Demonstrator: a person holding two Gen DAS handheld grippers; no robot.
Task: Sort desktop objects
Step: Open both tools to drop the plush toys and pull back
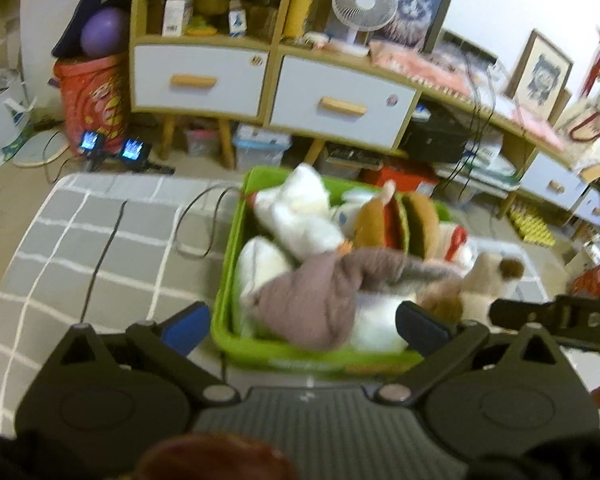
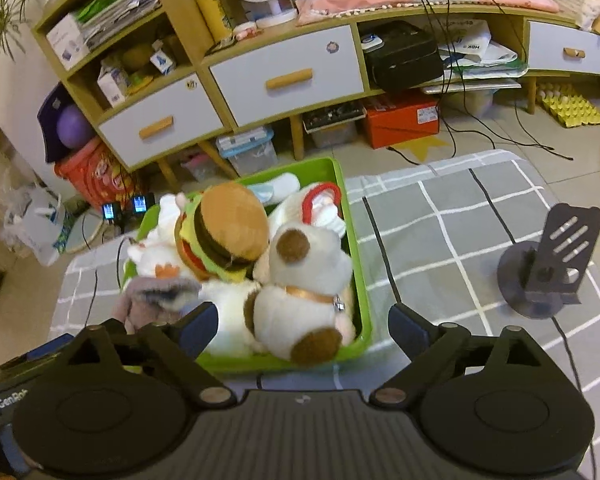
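Observation:
A green bin (image 1: 225, 280) (image 2: 363, 280) stands on the grey checked cloth and holds several plush toys. They include a hamburger plush (image 1: 396, 222) (image 2: 224, 232), a white plush (image 1: 300, 208), a mauve-grey plush (image 1: 320, 296) (image 2: 156, 292) and a white-and-brown dog plush (image 2: 304, 276) (image 1: 496, 276). My left gripper (image 1: 302, 326) is open and empty, its jaws spread over the bin's near edge. My right gripper (image 2: 302, 330) is open and empty, spread over the bin's near right corner. The right gripper's body shows at the right edge of the left wrist view (image 1: 560, 322).
A black phone stand (image 2: 548, 264) sits on the cloth to the right of the bin. Black cables (image 1: 100, 256) (image 2: 380, 248) run across the cloth. Behind stands a wooden cabinet with white drawers (image 1: 340, 104) (image 2: 288, 76), fans, boxes and floor clutter.

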